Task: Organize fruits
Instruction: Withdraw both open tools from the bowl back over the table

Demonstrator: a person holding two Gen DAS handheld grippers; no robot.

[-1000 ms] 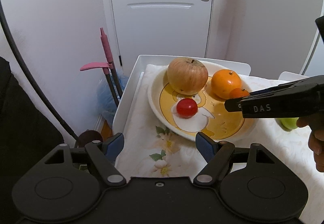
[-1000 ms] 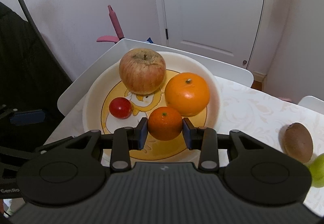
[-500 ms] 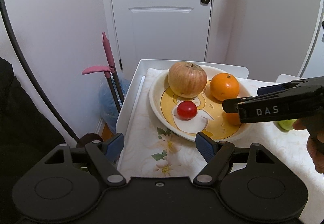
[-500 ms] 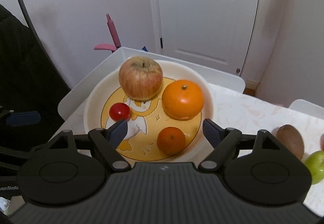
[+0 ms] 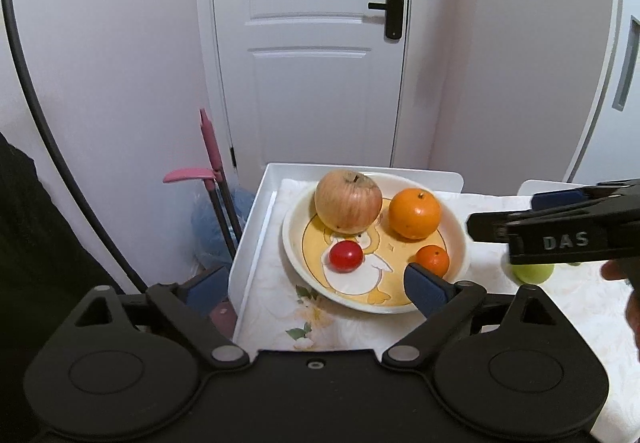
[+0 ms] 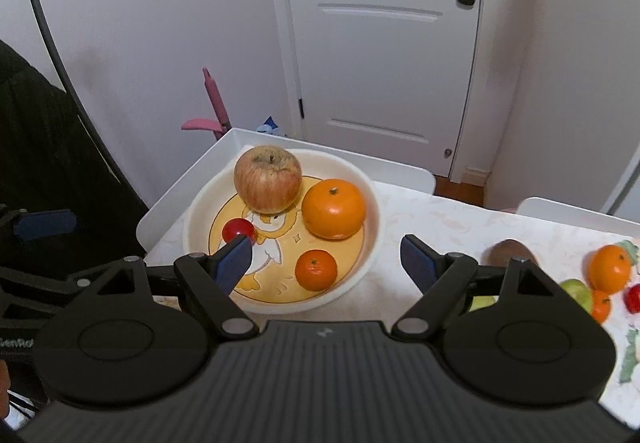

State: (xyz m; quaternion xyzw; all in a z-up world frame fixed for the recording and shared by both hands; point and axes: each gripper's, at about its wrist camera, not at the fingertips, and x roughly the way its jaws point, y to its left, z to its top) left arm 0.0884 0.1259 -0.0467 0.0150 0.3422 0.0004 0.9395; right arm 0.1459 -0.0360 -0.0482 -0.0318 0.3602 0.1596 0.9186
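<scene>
Your round white plate with the yellow duck print (image 6: 360, 179) sits near the table's far left corner, holding the big streaked apple (image 6: 267, 179), large orange (image 6: 334, 209), small mandarin (image 6: 316, 269) and red cherry tomato (image 6: 237, 229). Both your right gripper (image 6: 326, 259) and left gripper (image 5: 316, 283) hang released and empty. Reaching for the brown kiwi (image 6: 506, 247) near the table's right edge, you could clip the plate's rim and send the fruit rolling.
</scene>
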